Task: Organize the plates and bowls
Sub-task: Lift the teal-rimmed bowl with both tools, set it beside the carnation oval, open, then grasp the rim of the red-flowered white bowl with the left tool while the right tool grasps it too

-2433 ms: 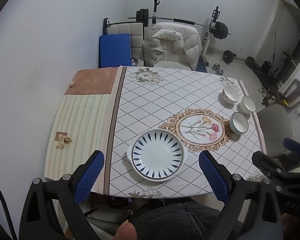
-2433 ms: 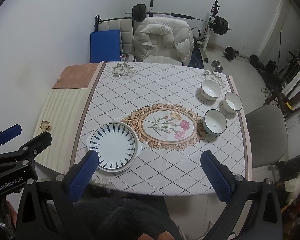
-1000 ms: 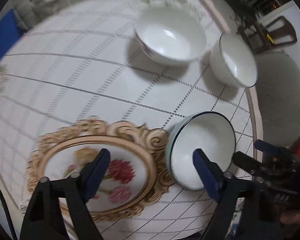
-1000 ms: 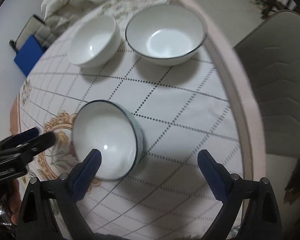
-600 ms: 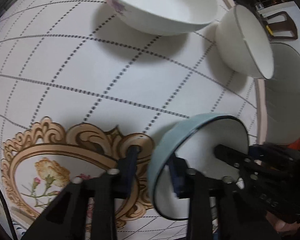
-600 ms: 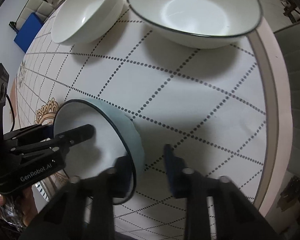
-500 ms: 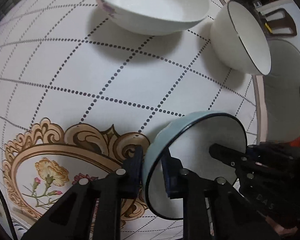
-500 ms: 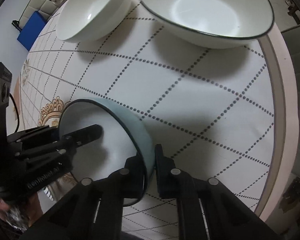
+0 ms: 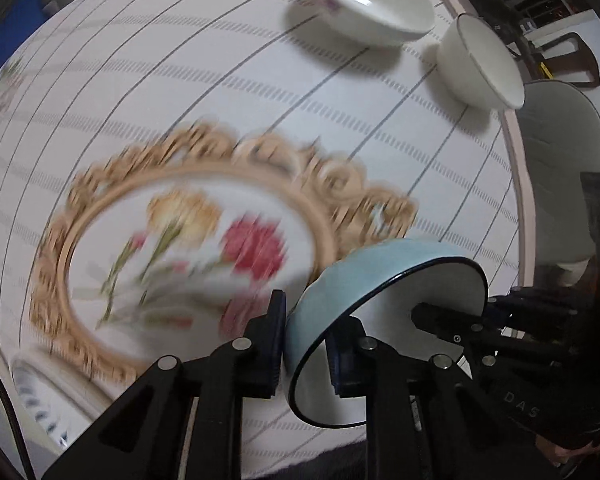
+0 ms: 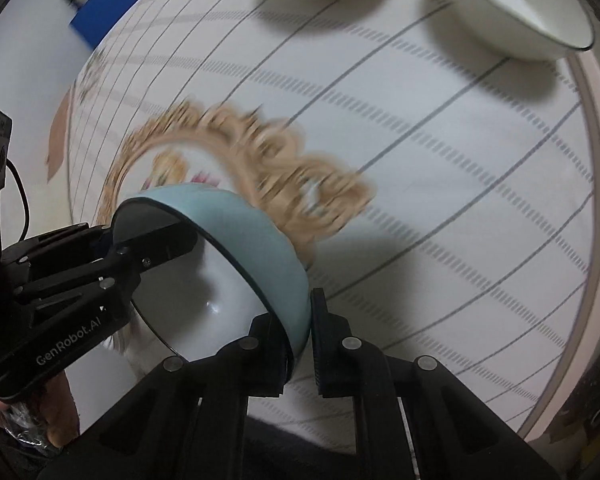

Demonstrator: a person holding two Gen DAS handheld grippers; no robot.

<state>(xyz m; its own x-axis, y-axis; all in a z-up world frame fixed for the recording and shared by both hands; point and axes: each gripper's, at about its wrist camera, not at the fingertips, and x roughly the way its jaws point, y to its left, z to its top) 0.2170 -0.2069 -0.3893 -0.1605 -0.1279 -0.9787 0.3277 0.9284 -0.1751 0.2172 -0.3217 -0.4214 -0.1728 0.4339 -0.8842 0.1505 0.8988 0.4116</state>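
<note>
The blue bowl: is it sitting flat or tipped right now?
Tipped. The blue bowl hangs with its opening turned sideways, its rim pinched by the left gripper and the right gripper, and it looks empty.

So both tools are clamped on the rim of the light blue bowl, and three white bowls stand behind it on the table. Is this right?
Not quite: only two white bowls stand behind it, as the left wrist view shows. Both the left tool and the right tool are indeed clamped on the rim of the light blue bowl.

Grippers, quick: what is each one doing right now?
Left gripper: shut on the blue bowl, clamping its rim.
Right gripper: shut on the same blue bowl, at the opposite rim.
</note>
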